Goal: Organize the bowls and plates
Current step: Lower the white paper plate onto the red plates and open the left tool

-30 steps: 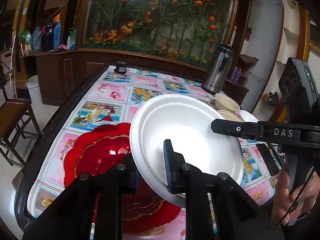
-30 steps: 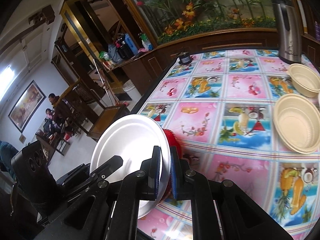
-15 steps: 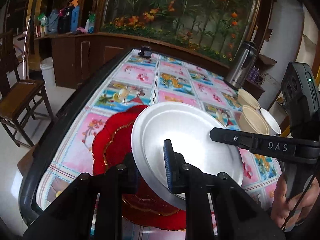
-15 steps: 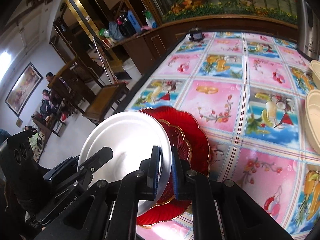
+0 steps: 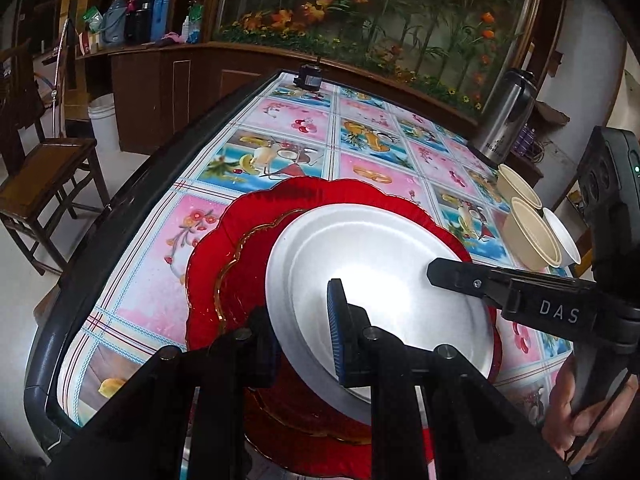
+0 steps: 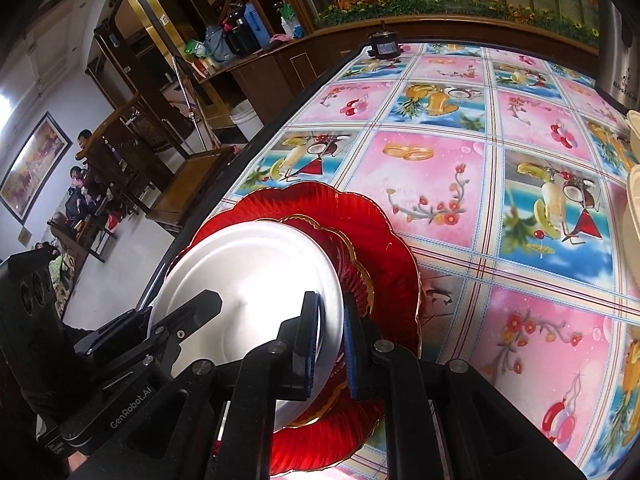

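In the left wrist view, the left tongs (image 5: 304, 344) pinch the near rim of the white plate (image 5: 380, 280), nearly closed on it, above the red plates (image 5: 240, 264) on the tabletop (image 5: 160, 264); this view alone shows the bowls (image 5: 532, 236) whole. In the right wrist view, the right tongs (image 6: 330, 344) clamp the plate's opposite rim, almost shut, and only here seated people (image 6: 80, 184) appear.

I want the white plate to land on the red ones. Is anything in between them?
No, nothing visible is in the way. The white plate, pinched at its rim by the left gripper and the right gripper, hangs tilted right over the red plates. Only bare red plate shows under it. The bowls sit off to the side.
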A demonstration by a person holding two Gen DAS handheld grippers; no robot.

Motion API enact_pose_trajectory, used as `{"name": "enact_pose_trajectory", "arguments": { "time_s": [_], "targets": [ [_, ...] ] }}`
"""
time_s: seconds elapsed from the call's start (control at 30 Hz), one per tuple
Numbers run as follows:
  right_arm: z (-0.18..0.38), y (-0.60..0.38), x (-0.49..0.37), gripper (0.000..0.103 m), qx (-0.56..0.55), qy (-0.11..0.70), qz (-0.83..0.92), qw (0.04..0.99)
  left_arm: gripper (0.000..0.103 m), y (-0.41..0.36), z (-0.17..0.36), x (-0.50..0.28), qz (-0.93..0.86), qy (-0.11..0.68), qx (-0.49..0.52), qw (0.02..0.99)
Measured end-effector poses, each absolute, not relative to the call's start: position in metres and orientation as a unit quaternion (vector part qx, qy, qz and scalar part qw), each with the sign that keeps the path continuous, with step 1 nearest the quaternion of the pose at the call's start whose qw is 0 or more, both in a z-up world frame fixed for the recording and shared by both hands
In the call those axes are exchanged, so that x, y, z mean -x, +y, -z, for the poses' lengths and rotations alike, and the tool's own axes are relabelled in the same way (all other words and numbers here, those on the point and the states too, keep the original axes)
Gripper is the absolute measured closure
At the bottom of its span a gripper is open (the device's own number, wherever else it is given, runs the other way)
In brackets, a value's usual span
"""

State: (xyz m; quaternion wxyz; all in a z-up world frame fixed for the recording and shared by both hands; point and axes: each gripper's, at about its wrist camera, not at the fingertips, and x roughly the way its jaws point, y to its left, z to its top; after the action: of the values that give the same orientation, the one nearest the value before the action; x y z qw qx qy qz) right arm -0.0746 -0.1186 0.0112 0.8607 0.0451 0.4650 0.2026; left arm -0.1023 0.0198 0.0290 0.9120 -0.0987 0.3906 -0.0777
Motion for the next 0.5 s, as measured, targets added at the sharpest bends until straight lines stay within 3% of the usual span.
{"name": "enact_pose_trajectory", "arguments": {
  "time_s": [0.47,0.5],
  "targets": [
    [-0.0078,-0.1207,0.071,0.087,-0.055,0.471,-0.208,0.856,0.084,0.0244,-0.0347,0.1012,0.069,0.389,0.104,0.913],
    [-0.0096,-0.1215,0.0717,0.087,-0.056,0.469,-0.208,0.856,0.08,0.0252,-0.0354,0.1012,0.068,0.389,0.105,0.913]
  ]
}}
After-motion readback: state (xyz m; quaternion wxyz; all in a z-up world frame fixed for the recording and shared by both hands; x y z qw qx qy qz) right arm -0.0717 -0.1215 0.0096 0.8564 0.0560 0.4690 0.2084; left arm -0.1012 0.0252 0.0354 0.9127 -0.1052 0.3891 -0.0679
